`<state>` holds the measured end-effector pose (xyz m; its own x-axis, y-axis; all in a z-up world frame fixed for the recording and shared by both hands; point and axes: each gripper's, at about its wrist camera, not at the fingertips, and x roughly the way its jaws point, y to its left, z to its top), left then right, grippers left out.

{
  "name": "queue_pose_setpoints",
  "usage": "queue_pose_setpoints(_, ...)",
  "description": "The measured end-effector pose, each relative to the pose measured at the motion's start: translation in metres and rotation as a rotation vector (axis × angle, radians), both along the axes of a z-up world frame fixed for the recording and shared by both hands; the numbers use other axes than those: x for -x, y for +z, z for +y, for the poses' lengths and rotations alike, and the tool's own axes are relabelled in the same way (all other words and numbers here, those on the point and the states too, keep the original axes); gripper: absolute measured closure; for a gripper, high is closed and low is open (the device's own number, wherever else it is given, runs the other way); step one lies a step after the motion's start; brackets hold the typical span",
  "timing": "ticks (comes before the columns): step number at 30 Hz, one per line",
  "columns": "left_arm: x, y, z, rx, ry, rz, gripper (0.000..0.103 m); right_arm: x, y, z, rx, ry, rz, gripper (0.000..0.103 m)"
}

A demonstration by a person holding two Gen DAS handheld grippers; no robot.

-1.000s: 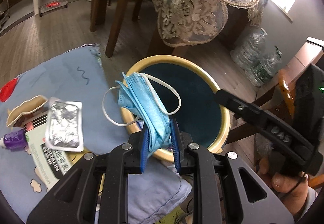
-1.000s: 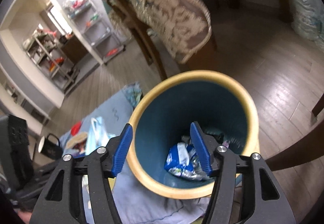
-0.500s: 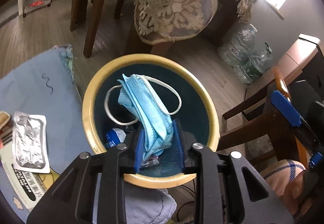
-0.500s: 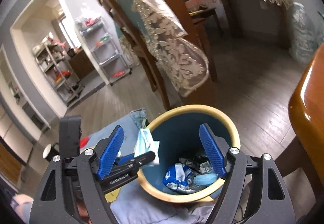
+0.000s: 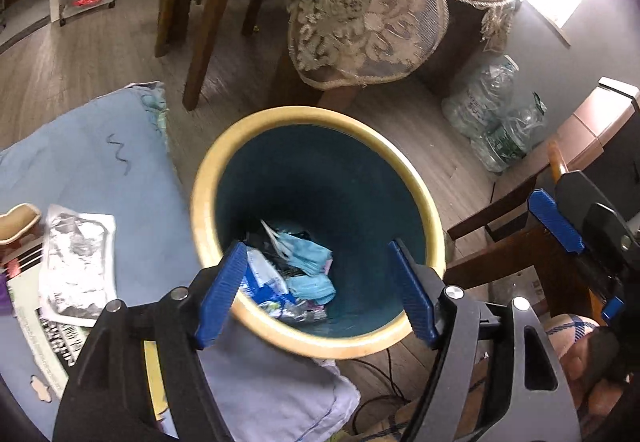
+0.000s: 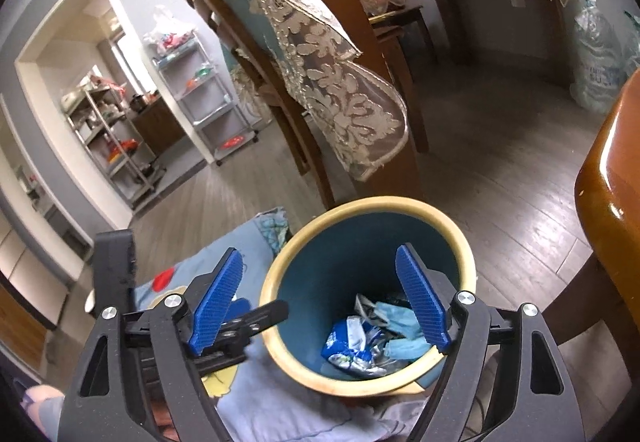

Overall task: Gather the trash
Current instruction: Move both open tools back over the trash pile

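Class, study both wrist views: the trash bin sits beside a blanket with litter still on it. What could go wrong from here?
1. The left claw, its jaws opening and empty, hangs over the yellow-rimmed teal bin; swinging sideways could clip the rim and tip it.
2. The crinkled silver foil packet lies flat on the printed paper sheet, so a pinch might lift both.

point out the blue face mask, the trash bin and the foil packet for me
blue face mask [image 5: 306,252], left wrist view, on its pleated upper side, inside the bin
trash bin [image 5: 420,182], left wrist view, on the yellow rim's right side
foil packet [image 5: 76,262], left wrist view, on its crinkled silver middle
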<state>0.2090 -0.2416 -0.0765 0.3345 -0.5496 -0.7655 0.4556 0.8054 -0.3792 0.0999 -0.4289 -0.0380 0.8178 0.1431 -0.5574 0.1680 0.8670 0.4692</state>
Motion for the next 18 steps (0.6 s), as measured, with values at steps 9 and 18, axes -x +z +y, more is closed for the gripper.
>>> queue_pose_setpoints(9,0.002,0.025,0.05,-0.02,0.052,-0.04,0.032,-0.009,-0.004,0.021,0.012,0.052,0.011,0.021)
queue_pose_setpoints(18,-0.004,0.042,0.105,-0.13,0.094,-0.086,0.032,-0.017,-0.007,0.038,0.011,0.101,0.026,0.02)
